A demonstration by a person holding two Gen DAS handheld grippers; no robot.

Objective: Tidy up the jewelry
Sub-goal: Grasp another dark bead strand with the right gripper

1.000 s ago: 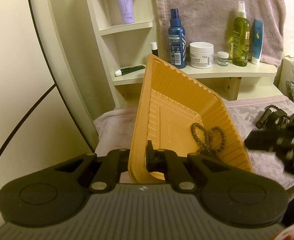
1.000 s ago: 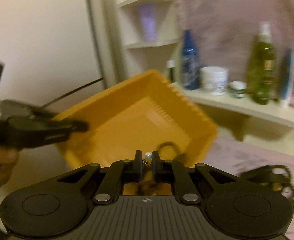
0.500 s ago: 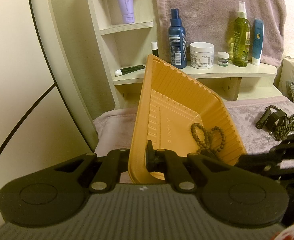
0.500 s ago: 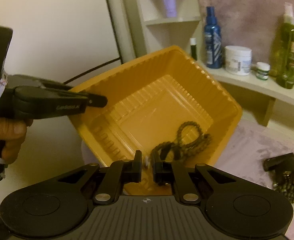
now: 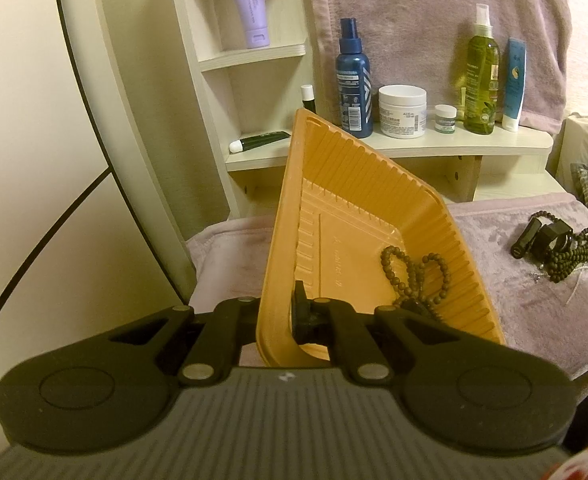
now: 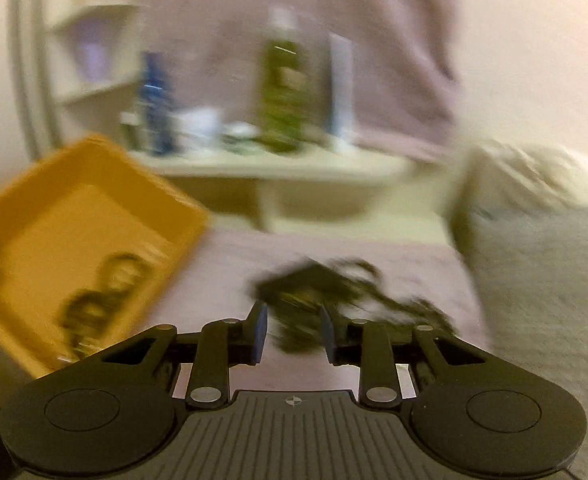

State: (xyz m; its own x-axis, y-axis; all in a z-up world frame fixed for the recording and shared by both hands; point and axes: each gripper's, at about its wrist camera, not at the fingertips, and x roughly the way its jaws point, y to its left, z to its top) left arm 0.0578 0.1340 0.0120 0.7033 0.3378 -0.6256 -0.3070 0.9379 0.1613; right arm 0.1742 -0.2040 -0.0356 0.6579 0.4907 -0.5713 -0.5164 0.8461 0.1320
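My left gripper (image 5: 281,312) is shut on the near rim of an orange ribbed tray (image 5: 358,184) and holds it tilted above a mauve cloth. A brown bead bracelet (image 5: 414,276) lies in the tray's low corner. A dark pile of bead strands and black pieces (image 5: 554,244) rests on the cloth to the right. In the blurred right wrist view, my right gripper (image 6: 294,332) hangs just short of that pile (image 6: 346,284). Its jaws are opening and the pads press on nothing. The tray (image 6: 153,176) shows at the left with the bracelet (image 6: 105,292) inside.
A pale shelf (image 5: 414,152) behind the tray carries a blue spray bottle (image 5: 353,88), a white jar (image 5: 402,112), a green bottle (image 5: 482,76) and tubes. A mauve towel (image 5: 414,8) hangs above it. A grey cushion (image 6: 546,280) lies at the right, and a curved white panel (image 5: 33,120) at the left.
My right gripper has swung from over the tray to the right, toward the pile on the cloth, and its jaws have parted. The small pale piece between them is gone. Left gripper and tray are still.
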